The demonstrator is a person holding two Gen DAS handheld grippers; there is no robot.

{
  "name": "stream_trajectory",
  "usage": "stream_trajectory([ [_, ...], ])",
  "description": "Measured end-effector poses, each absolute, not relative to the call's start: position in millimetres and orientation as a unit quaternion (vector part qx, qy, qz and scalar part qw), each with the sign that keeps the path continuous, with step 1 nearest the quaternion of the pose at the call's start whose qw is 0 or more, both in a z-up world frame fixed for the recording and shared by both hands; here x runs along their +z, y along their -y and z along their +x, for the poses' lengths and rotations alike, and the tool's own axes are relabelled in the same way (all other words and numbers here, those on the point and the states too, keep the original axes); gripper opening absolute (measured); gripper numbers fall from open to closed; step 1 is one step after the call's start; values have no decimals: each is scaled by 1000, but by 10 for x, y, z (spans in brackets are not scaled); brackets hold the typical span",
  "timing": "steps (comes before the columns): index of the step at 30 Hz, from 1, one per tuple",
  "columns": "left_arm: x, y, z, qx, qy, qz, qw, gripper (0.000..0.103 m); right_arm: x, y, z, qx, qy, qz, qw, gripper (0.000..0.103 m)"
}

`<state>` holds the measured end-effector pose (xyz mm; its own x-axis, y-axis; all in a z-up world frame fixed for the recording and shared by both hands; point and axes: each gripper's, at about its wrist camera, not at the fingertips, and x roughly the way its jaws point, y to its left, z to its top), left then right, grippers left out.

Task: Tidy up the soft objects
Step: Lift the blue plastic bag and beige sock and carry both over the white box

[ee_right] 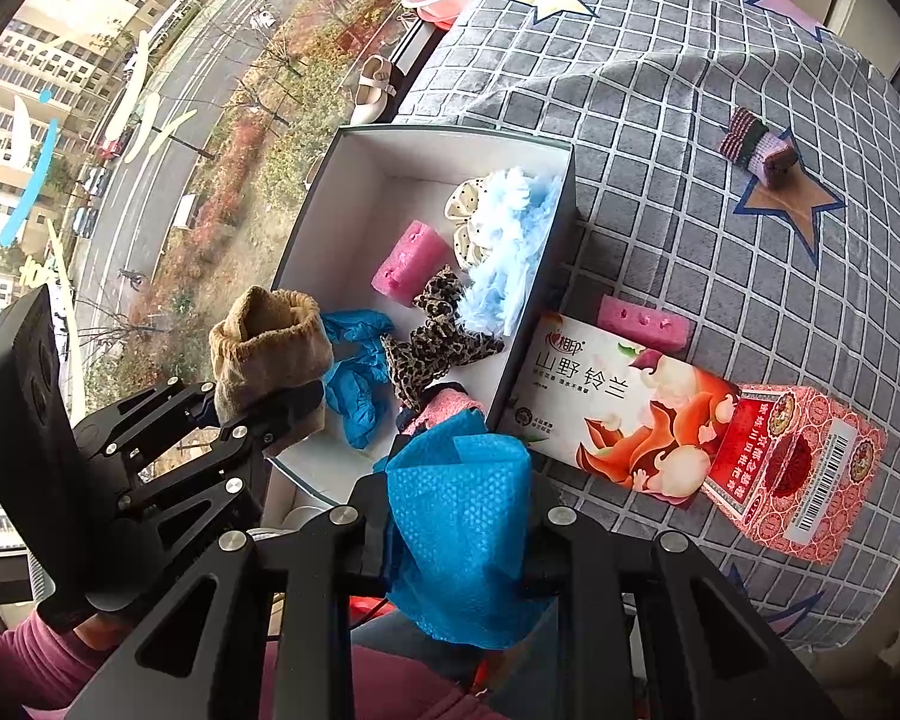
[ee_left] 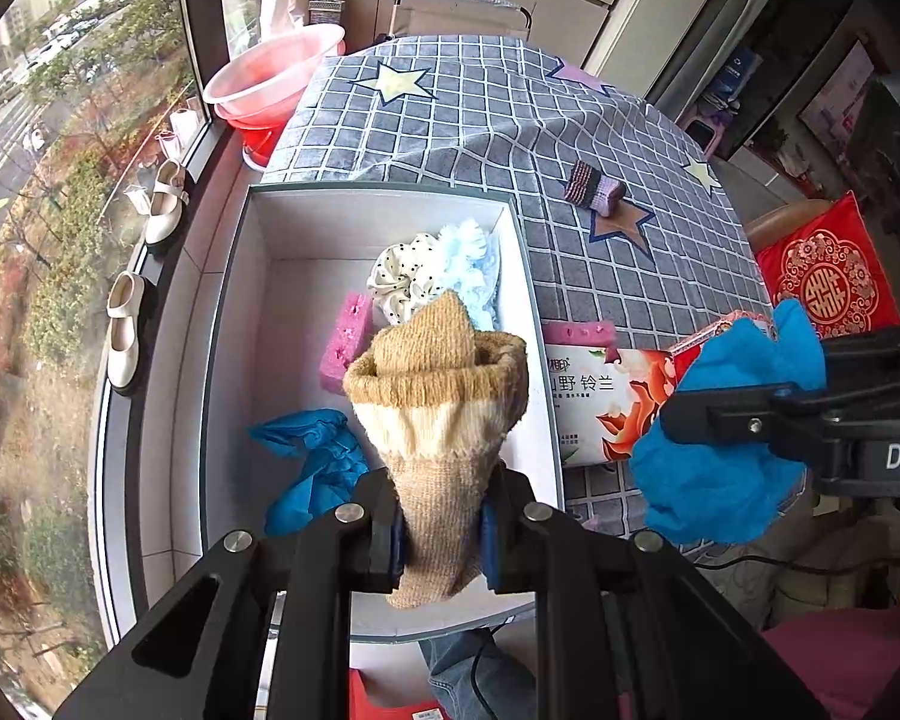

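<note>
- Broadly, the grey grid-patterned cloth with printed stars (ee_right: 720, 138) covers the table; its far half lies bare apart from a small striped knitted roll (ee_right: 756, 147) sitting on a brown star, well apart from everything else.
- The open white cardboard box with dark edges (ee_left: 282, 324) sits at the cloth's window-side edge, near the sill where cream shoes (ee_left: 165, 204) stand. Its far half and the strip along its window-side wall are free floor; the rest holds a pink foam block (ee_left: 348, 348), a white dotted scrunchie (ee_left: 405, 279) touching a pale blue fluffy piece (ee_left: 468, 252), a crumpled blue glove (ee_left: 315, 462) and a leopard-print scrunchie (ee_right: 435, 342).
- Just beside the box's table-side wall lies a white and red tissue pack with printed characters (ee_right: 624, 414), touching a red patterned packet with a barcode (ee_right: 810, 480); a second pink foam block (ee_right: 642, 321) lies behind the tissue pack.
- The left gripper (ee_left: 441, 540) points steeply down above the box's near end, its jaws pinched tight on a tan and cream rolled sock (ee_left: 438, 414) that stands cuff-up over the box interior.
- The right gripper (ee_right: 459, 546) points steeply down over the box's near corner, beside the left one, jaws nearly closed and clamping a bunched blue textured cloth (ee_right: 459, 516).
</note>
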<state>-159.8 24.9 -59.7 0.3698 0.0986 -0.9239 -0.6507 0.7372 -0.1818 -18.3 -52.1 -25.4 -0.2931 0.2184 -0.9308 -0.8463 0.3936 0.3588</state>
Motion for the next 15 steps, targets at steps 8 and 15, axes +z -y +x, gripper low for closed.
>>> stream_trajectory([
  [8,-601,-271,-1610,243,-509,-277,778,20,-255,482,-190,496,-636,-249,535,27],
  [15,-603,-274,-1606,243,-510,-276,778,20,-263,465,-196,498,-637,-252,533,27],
])
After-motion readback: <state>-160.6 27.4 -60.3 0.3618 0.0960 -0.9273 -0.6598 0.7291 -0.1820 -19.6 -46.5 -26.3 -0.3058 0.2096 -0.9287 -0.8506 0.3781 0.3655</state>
